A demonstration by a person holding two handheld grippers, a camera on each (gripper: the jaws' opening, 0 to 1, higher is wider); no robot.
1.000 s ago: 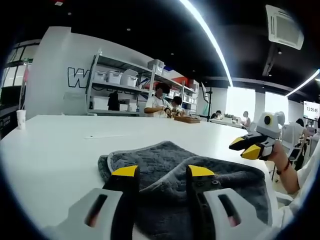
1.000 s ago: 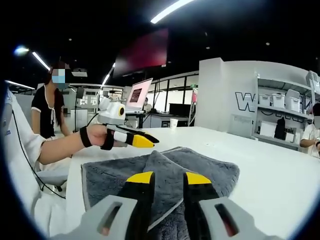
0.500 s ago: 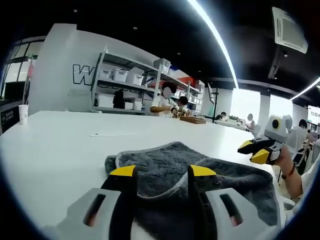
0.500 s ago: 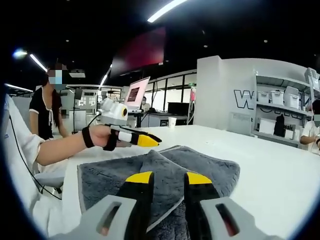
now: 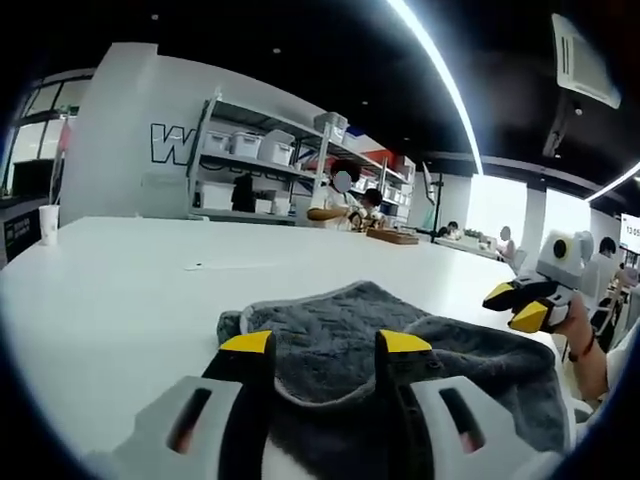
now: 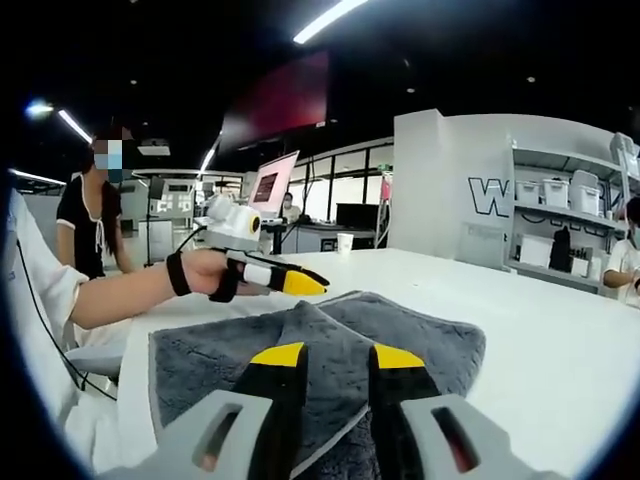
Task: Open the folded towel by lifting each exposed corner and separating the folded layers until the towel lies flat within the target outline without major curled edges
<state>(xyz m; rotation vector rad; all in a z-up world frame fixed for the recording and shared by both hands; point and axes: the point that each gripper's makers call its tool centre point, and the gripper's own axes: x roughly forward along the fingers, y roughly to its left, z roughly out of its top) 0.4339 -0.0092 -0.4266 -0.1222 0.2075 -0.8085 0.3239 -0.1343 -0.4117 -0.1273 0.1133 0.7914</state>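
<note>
**Folded grey towel on white desk, both tools poised, nothing gripped**

Left gripper view
- Left tool: jaws apart, yellow tips low over near edge of towel, holding nothing. Prob. lined up to pick a corner or top layer; judgement only.
- Grey towel: quilted terry, lying on desk just ahead of jaws. Top layer folded over lower one, rounded fold edge at far side, pale edging along near hem. Not yet flat.
- Right tool: enters from right, held in a person's hand, raised above towel's right end, apart from cloth. Tips look near-together; can't tell for sure at this size.
- White desk: large, smooth, glossy. Paper cup at far left edge; thin flat item mid-desk, too small to ID.
- Room: shelving rack w/ white bins, people seated beyond, ceiling strip light. No target outline discernible.

Right gripper view
- Right tool: own jaws apart, yellow tips over towel centre, nothing between them.
- Towel: triangular flap w/ pale hem lies across middle, corner pointing toward the camera. Likely the exposed corner to lift.
- Left tool: wrist-strapped hand, hovers over towel's far left part, not touching.
- Room: laptop on far desk, standing person at left, dark ceiling.
</note>
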